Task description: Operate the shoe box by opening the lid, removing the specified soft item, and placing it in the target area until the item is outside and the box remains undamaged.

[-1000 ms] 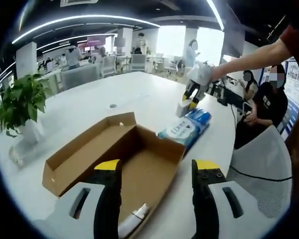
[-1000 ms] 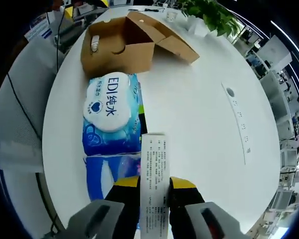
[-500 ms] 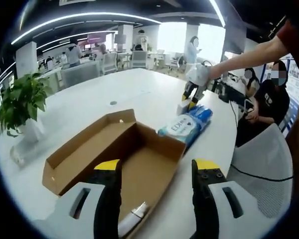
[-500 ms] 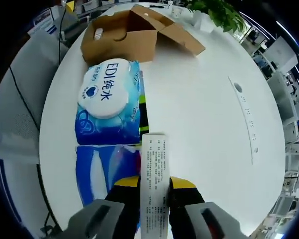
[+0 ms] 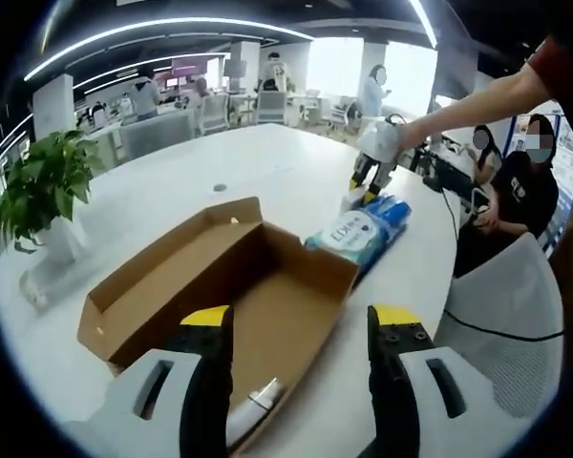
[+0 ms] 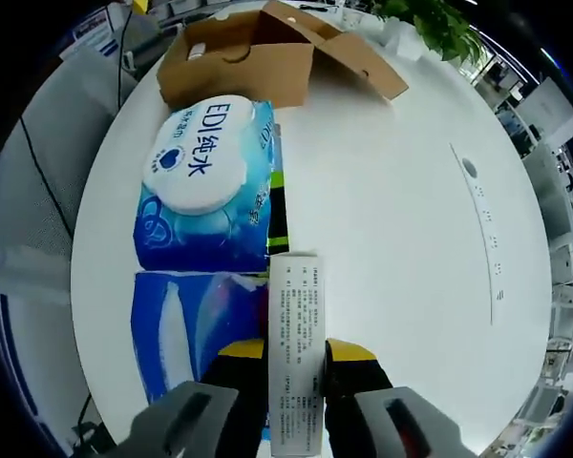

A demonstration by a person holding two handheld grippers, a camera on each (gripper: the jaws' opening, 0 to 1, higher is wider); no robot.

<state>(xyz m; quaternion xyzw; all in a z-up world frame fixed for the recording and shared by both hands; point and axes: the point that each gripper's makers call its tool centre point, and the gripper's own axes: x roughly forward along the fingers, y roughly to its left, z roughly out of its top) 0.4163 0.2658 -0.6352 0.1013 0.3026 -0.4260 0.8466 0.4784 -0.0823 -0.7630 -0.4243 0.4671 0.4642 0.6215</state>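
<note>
On the white table (image 6: 382,219), shoe box (image 5: 220,286) open, lid flap folded back and lying flat, cardboard apparently intact. Beside it, touching or nearly touching one end wall, blue wet-wipe pack (image 6: 205,181) resting outside the box, apparently the soft item named in the task. Below that in the right gripper view, a second blue pack (image 6: 196,324) lying end to end with the first.

Right gripper (image 6: 296,358) closed on a narrow white printed carton (image 6: 296,334), held upright between the jaws just beside the packs; also seen at a distance in the left gripper view at (image 5: 368,181), low over the table. Left gripper (image 5: 301,329) spread wide with nothing between the jaws, poised over the near edge of the box. Small white object (image 5: 258,415) lying inside the box near that edge; identity cannot be told.

Risks noted:
- Carton slipping or toppling on release, owing to its tall, narrow form and the small grip area.
- Carton set down on the soft pack rather than on bare table, then leaning or falling.
- Left jaws pressing into the thin cardboard wall if lowered, creasing or tearing it.
- Box nudged across the smooth top, unrestrained as it stands.
- Potted plant (image 5: 38,196) well apart; no concern.
</note>
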